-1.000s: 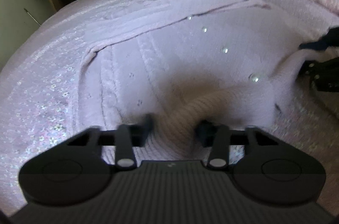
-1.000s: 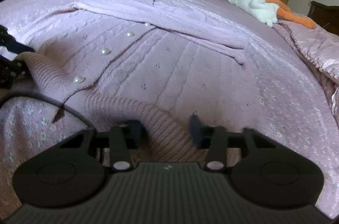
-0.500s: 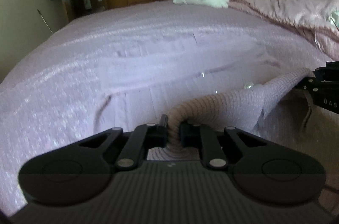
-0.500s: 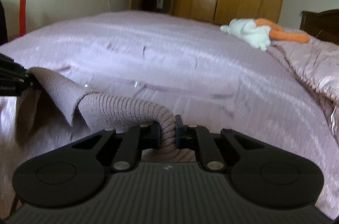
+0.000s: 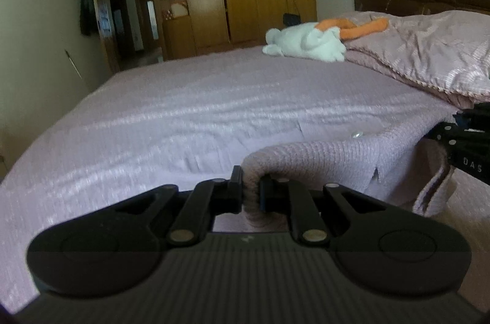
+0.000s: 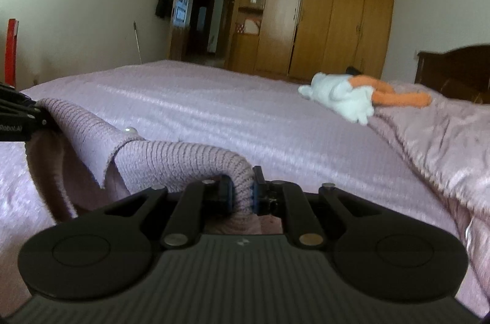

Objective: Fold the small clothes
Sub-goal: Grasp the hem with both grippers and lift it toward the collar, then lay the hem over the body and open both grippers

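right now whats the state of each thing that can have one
left tongs: shut on the cardigan hem
right tongs: shut on the cardigan hem
cardigan: hem lifted off the bed, stretched between both tongs
plush toy: lying on the bed
wardrobe doors: closed
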`<state>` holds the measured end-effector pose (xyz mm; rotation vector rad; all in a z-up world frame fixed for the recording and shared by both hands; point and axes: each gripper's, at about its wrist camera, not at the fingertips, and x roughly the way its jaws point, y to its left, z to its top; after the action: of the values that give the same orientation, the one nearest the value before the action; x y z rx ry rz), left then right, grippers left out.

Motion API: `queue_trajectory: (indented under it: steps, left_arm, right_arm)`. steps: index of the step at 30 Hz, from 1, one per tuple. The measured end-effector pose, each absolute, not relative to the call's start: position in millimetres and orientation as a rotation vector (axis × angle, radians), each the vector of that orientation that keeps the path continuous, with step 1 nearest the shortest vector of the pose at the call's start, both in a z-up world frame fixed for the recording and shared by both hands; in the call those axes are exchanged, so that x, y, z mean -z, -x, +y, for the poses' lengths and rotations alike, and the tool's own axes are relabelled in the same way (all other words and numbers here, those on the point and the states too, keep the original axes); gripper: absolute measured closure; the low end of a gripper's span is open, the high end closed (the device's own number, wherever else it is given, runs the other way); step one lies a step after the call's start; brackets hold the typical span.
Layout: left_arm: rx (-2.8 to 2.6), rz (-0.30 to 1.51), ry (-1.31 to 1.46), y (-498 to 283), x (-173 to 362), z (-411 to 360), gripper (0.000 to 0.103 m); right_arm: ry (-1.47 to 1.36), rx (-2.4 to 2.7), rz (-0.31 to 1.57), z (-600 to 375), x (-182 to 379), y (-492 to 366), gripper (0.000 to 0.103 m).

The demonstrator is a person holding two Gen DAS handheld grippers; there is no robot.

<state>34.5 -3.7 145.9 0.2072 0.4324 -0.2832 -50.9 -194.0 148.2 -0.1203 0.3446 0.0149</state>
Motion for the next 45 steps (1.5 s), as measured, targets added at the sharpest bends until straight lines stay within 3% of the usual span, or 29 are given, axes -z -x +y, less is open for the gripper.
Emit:
queue_trajectory:
  steps: [13, 23, 29, 31, 35, 39, 45]
  left_arm:
    - [0.249, 0.474, -0.159, -139.8, -140.5, -18.6, 0.091]
    - [0.203, 0.614, -0.21, -217.4, -68.8, -38.2, 0.09]
    - [0.165, 0.668, -0.269, -240.1, -31.2, -49.0, 0.08]
    - [0.152, 0.665, -0.284, -242.3, -29.1, -50.4, 0.073]
    - [0.158, 0.687, -0.267, -243.7, -35.1, -44.8, 0.066]
    - [0.131, 0.689, -0.249, -232.7, -51.7, -35.6, 0.038]
    - [0.14, 0.664, -0.25, -200.9, -70.2, -28.3, 0.037]
  right_arm:
    - [0.109, 0.051, 0.363, -190.9, -146.8, -62.5, 0.091]
    - [0.145, 0.043, 0.555, -196.9, -73.5, -164.8, 0.09]
    - [0.08, 0.061, 0.654, -205.0, -27.6, -200.8, 0.089]
    - [0.052, 0.065, 0.639, -207.2, -22.3, -201.3, 0.076]
    - [0.032, 0.071, 0.649, -208.5, -24.5, -198.0, 0.067]
    - [-0.032, 0.081, 0.624, -219.1, -40.5, -178.8, 0.052]
    - [-0.08, 0.065, 0.565, -227.7, -56.2, -138.1, 0.043]
